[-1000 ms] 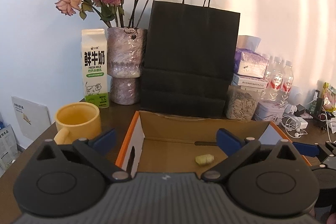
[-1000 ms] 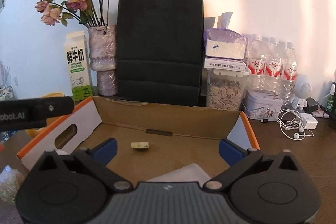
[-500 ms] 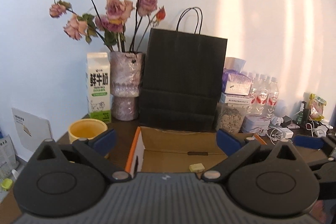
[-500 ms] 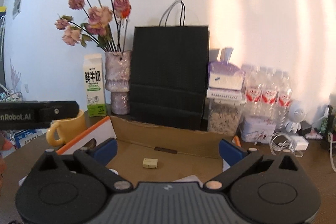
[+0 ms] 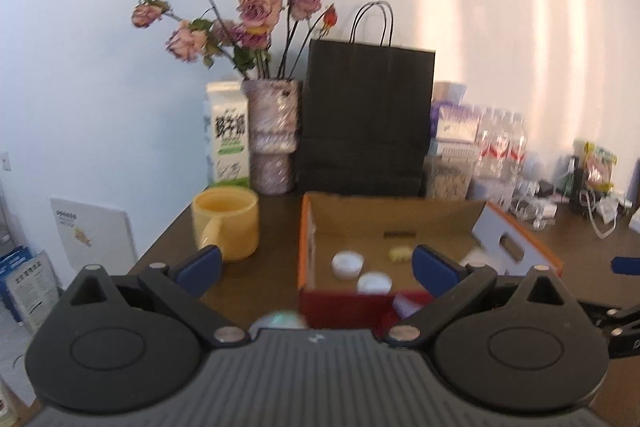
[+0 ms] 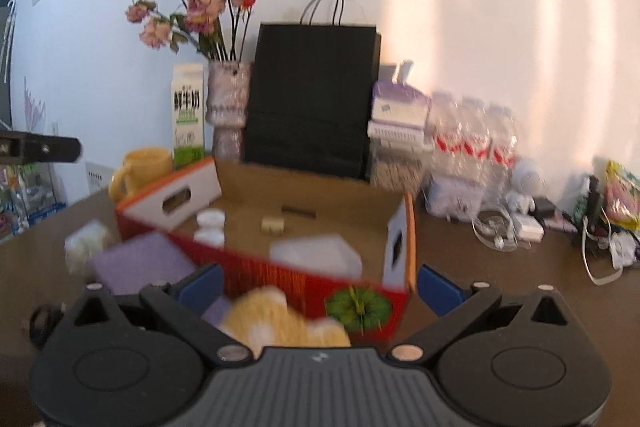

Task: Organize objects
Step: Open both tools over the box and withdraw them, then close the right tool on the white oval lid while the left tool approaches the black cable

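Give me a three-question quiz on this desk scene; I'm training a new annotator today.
1. True or false: the left gripper is shut on the yellow mug.
2. Which stands directly left of the black paper bag: A) flower vase, B) water bottles, C) cardboard box?
3. How many white round lids lie in the box?

Key: 1 false, it is open and empty; 2 A; 3 two.

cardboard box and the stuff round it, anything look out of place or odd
Nothing looks spilled or broken. A few things lie loose on the table outside the cardboard box: a purple pad and a yellow plush toy.
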### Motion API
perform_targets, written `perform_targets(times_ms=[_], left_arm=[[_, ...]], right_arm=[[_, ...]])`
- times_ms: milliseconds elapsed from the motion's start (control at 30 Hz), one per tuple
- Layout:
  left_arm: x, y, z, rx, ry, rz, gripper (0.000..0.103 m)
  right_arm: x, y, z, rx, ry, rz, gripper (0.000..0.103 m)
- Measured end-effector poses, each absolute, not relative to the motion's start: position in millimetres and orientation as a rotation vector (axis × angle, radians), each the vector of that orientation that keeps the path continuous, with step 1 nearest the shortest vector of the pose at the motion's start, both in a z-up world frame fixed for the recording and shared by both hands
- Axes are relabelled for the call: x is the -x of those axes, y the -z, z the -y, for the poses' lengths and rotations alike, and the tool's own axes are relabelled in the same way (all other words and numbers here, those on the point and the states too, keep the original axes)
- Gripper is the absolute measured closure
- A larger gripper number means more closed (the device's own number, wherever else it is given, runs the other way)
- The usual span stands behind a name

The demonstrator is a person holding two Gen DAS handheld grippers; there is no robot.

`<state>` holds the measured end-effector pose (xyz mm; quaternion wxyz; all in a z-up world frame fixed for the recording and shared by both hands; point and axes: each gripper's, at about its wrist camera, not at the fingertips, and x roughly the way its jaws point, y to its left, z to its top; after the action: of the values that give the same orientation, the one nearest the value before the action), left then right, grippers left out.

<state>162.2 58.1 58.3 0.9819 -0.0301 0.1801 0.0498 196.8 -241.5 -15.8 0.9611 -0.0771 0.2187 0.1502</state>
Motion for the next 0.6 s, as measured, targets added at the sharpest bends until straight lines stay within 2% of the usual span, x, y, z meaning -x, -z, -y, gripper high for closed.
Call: perform_targets(times_ms=[600], left_arm=[[-85,10,-78,0.141,-0.133,-0.576,0.0]], right_arm=[[-127,80,273,0.081,-0.25,-0.625,0.0]])
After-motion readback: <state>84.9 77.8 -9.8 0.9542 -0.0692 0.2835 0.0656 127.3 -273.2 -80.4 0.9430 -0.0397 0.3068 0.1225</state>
